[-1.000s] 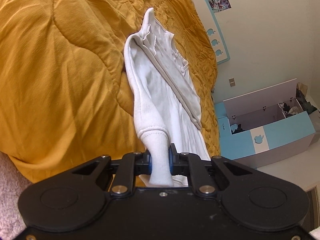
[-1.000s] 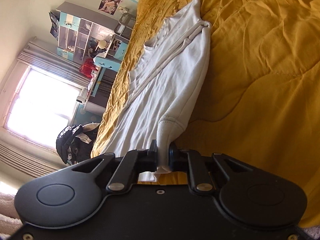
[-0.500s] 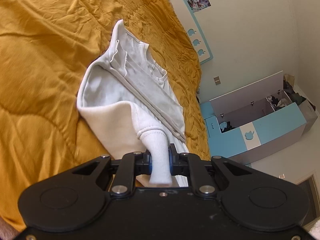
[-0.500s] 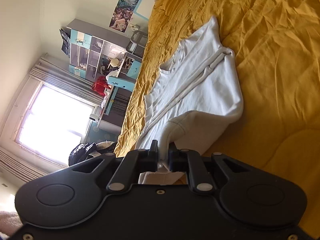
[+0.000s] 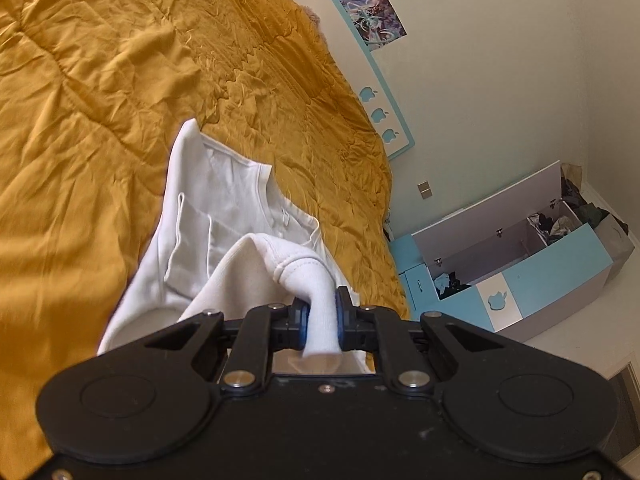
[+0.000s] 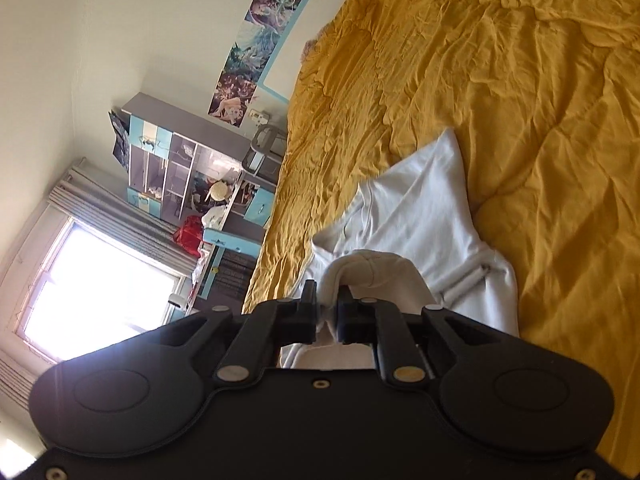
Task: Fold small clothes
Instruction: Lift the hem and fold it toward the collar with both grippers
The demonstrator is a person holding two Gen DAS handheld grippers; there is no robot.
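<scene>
A small white top (image 5: 224, 208) lies on the mustard quilt (image 5: 100, 80), its near part lifted and doubled over the rest. My left gripper (image 5: 322, 312) is shut on a ribbed white cuff, its jaws closing a little tighter, and the cuff end pokes out behind the blue pads. In the right wrist view the same white top (image 6: 424, 208) spreads ahead on the quilt (image 6: 520, 80). My right gripper (image 6: 327, 312) is shut on a bunched fold of its cloth. Both held ends hang just above the flat part of the top.
An open blue and grey storage chest (image 5: 520, 264) with clothes inside stands on the floor by the bed's edge. A shelf and desk unit (image 6: 188, 176) and a bright window (image 6: 92, 280) lie past the bed's other side. Posters (image 5: 372, 16) hang on the wall.
Both grippers have carried their held ends forward and slightly up over the white top. The stretched garment has doubled over itself and now looks shorter on the quilt.
</scene>
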